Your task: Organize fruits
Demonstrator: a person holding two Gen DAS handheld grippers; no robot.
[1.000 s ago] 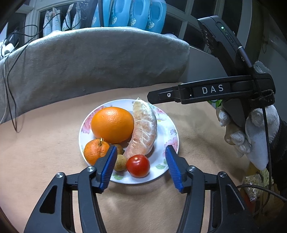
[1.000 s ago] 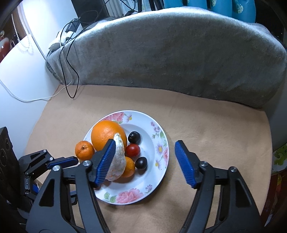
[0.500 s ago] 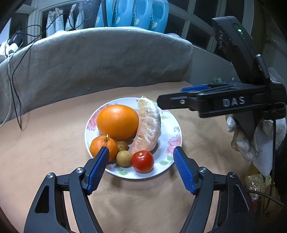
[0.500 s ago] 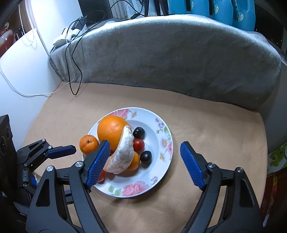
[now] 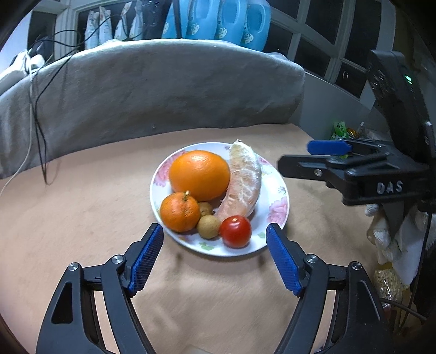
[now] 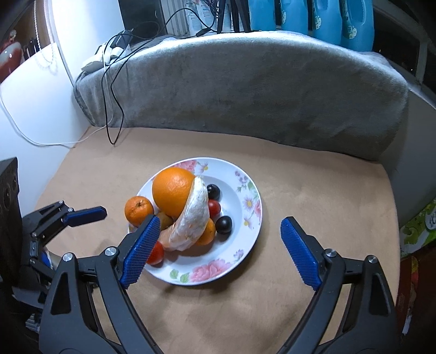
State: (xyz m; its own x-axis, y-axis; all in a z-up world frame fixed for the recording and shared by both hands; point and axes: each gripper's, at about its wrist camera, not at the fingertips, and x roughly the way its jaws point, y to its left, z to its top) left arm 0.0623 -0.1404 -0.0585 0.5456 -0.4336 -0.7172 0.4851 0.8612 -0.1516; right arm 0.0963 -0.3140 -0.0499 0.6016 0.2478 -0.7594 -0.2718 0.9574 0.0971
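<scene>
On plate: fruits piled; right tool jaws opening, empty.

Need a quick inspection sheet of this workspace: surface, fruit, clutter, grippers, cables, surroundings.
Surface: tan cloth, bare around the plate.
Job's things: floral plate holds large orange, mandarin, peeled pomelo segment, red tomato, longan, dark plums.
Clutter: snack packets at the right edge.
Grippers: left gripper open, empty; right gripper opening, empty.
Cables: black cable over grey cushion.
Surroundings: blue jugs behind.
</scene>
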